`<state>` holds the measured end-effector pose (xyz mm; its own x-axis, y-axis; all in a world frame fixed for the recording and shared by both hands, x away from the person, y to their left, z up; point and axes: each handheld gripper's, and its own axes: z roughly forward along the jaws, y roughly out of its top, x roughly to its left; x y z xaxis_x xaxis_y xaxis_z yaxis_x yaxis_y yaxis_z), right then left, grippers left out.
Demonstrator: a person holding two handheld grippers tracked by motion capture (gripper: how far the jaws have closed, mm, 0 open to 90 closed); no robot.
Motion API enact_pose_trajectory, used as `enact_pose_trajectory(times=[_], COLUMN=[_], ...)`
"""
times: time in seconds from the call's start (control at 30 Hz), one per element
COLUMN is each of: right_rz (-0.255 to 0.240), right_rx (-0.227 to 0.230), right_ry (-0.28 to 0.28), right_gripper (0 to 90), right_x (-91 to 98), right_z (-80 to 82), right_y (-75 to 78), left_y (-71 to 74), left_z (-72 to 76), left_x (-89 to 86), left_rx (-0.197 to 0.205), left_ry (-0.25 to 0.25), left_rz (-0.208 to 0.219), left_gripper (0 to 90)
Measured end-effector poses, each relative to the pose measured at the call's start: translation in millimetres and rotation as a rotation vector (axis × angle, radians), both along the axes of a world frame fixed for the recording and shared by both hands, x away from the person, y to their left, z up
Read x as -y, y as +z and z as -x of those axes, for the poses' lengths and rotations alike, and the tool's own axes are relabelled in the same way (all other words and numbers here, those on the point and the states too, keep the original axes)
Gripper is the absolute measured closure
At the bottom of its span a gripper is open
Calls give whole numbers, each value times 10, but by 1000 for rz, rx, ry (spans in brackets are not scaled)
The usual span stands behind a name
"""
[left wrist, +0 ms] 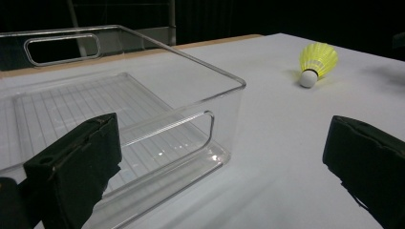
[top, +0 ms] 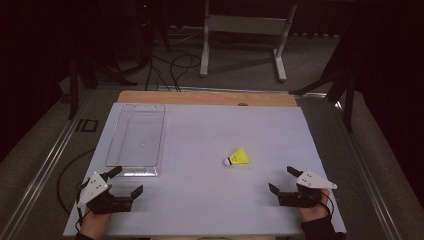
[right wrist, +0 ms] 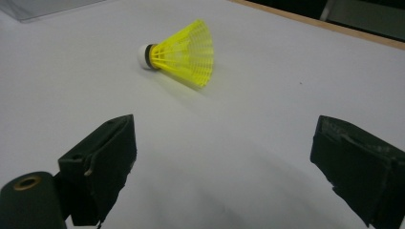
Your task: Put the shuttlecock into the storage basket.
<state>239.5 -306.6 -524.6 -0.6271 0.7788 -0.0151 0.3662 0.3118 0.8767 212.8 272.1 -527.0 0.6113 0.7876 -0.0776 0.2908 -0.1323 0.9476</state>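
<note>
Shuttlecock (top: 237, 158) count is one, bin (top: 136, 140) count is one, and I have two claws on the white table (top: 210, 200). My left claw (top: 128, 181) sits near the table's near left corner, just in front of the bin's near end, with its jaws spread wide and nothing between them. My right claw (top: 284, 180) sits near the near right corner, jaws likewise spread wide and holding nothing. Neither claw touches the shuttlecock or the bin.

The shuttlecock lies on its side on the bare table, a little right of the middle, well apart from the bin and nearer to my right claw than to my left. It has a bright yellow skirt of ribbed mesh that flares out into a cone, a dark band where the skirt meets the head, and a small rounded white head. From above, the head points to the left and toward me, the open skirt away to the right. Seen along my right claw's jaws, the shuttlecock (right wrist: 184, 52) lies ahead with its head to the left.

The bin is clear plastic, long and shallow, with a ribbed floor and a slot handle cut into each short end. Seen along my left claw's jaws, the bin (left wrist: 210, 119) stands just ahead, with the shuttlecock (left wrist: 317, 63) farther off to the right.
</note>
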Motion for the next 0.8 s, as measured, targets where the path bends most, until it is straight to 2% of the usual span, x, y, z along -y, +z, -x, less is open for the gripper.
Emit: enact_pose_trajectory(times=[0.2,0.43,0.53,0.67,0.8], right_rz=[-2,0,-1,-3,-8], right_rx=[4,-5,-4,-9,-8], right_ry=[-6,-3,1,8,13], right_gripper=[86,86,86,86,86], right_x=[8,4,4,1,-2], right_z=[-1,-3,-2,-3,-2], right_y=[-1,-4,-2,-5,-2], left_y=[-8,-9,-5,13,45], left_z=[-5,-10,-9,-9,-8], left_x=[13,7,2,0,10], left_rx=[-8,-17,-18,-17,-16], left_ry=[-7,0,2,3,-12], left_rz=[-18,-17,-10,26,30], left_gripper=[3,3,3,3,3])
